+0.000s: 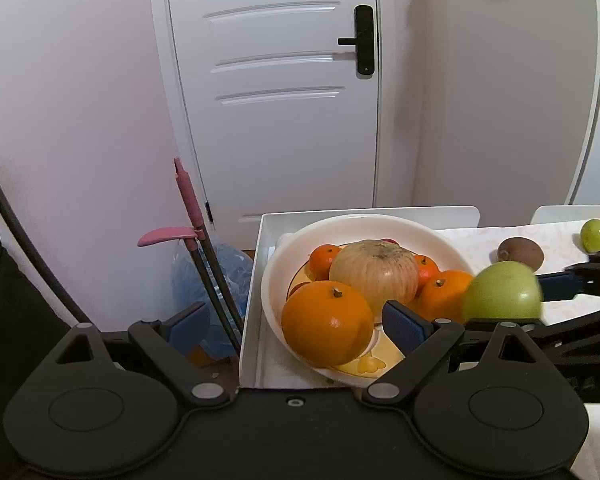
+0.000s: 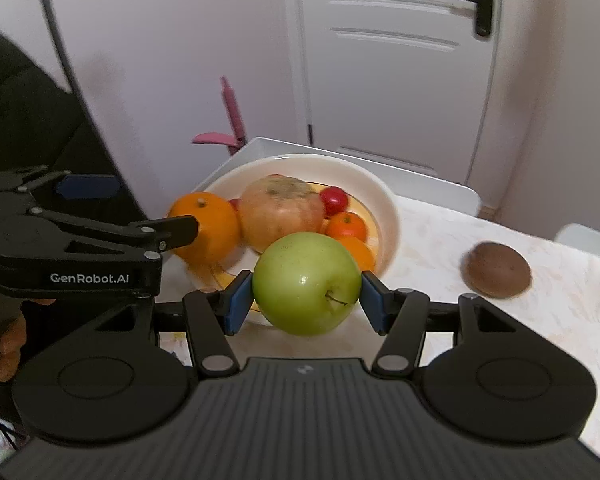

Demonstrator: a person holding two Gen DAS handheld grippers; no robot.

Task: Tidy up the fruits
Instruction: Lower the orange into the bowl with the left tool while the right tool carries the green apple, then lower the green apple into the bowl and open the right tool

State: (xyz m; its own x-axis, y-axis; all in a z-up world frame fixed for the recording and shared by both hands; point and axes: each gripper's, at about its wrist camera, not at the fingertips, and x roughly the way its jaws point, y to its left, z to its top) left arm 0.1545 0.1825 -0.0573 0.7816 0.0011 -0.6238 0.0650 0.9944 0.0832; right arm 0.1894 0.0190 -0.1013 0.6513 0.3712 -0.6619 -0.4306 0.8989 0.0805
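My left gripper (image 1: 296,326) stands open over the near left side of a white bowl (image 1: 380,222). A big orange (image 1: 326,322) rests in the bowl between its fingers, and neither pad presses on it. Around a large pale streaked fruit (image 1: 374,274) in the bowl lie small mandarins and a red cherry tomato (image 2: 334,200). My right gripper (image 2: 306,300) is shut on a green apple (image 2: 306,284), held just in front of the bowl (image 2: 388,208); the apple (image 1: 502,296) also shows at the bowl's right edge. In the right wrist view the left gripper (image 2: 140,208) sits beside the orange (image 2: 206,226).
The bowl sits in a white tray (image 1: 260,280) at the table's far left corner. A brown kiwi (image 2: 498,274) and a small green fruit (image 1: 594,234) lie on the patterned tablecloth to the right. A pink-handled broom (image 1: 188,200) and a blue bottle (image 1: 204,276) stand on the floor beyond.
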